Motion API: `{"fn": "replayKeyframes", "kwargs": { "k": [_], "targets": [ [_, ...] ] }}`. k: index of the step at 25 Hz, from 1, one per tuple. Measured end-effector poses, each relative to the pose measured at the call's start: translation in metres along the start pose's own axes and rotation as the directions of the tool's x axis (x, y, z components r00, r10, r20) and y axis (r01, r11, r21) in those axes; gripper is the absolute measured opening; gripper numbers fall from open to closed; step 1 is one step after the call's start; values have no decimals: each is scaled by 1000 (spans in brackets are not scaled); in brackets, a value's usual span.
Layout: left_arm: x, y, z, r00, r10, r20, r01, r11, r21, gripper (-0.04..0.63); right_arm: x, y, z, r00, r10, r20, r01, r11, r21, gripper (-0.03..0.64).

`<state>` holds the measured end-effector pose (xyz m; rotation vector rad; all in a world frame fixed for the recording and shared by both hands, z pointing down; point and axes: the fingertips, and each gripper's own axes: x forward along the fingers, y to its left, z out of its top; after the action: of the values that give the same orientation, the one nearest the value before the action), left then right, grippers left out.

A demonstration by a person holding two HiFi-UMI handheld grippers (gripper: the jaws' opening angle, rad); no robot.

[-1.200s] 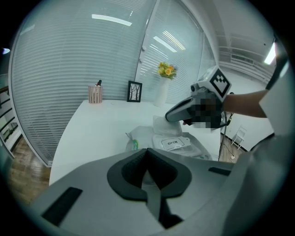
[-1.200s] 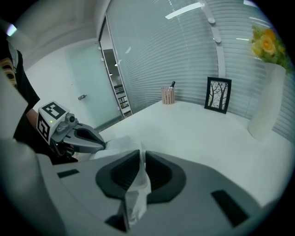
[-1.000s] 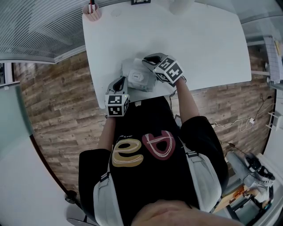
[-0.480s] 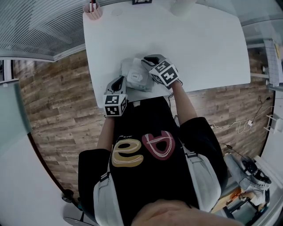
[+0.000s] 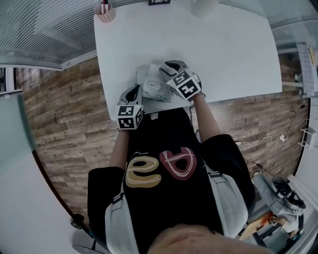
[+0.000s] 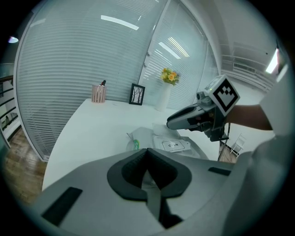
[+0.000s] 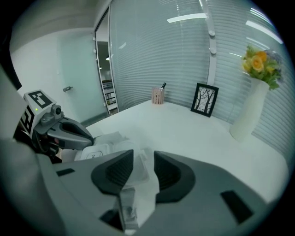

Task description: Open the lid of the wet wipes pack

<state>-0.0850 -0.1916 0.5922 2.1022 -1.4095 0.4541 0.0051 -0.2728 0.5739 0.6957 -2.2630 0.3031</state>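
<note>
The white wet wipes pack [image 5: 153, 87] lies near the table's front edge, its flat lid with a printed label [image 6: 175, 146] facing up and down flat. My left gripper [image 5: 135, 92] is at the pack's near left end. In the left gripper view its jaws [image 6: 147, 154] are shut, with a thin white strip of the pack's edge pinched between the pads. My right gripper [image 5: 167, 69] is at the pack's far right end. Its jaws [image 7: 144, 159] are opening, a gap shows between the pads, and white pack film lies in that gap.
The white table [image 5: 223, 49] carries a pink pen cup [image 5: 103, 12], a small picture frame [image 5: 158, 2] and a white vase [image 5: 203, 6] along its far edge. The person's torso stands right against the front edge, with wooden floor on both sides.
The right gripper has tipped and shifted slightly left over the pack's right end. The left gripper and the pack have stayed put.
</note>
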Motion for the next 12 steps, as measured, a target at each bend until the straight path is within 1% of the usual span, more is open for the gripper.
{"fn": "replayKeyframes", "kwargs": {
  "k": [4, 8, 10, 12],
  "targets": [
    [-2, 0, 1, 1000, -1, 11, 1, 1000, -3, 17, -12, -5, 4, 997, -34, 64, 28, 995, 97, 154],
    [-9, 0, 2, 998, 3, 60, -1, 999, -39, 18, -29, -7, 6, 988, -84, 127, 60, 981, 183, 176],
    [-10, 0, 2, 998, 4, 69, 0, 999, -50, 18, -38, -6, 5, 984, -117, 136, 90, 977, 191, 184],
    [-12, 0, 4, 997, -3, 76, 6, 999, -43, 18, -47, -7, 5, 977, -168, 135, 144, 975, 171, 194]
  ]
}}
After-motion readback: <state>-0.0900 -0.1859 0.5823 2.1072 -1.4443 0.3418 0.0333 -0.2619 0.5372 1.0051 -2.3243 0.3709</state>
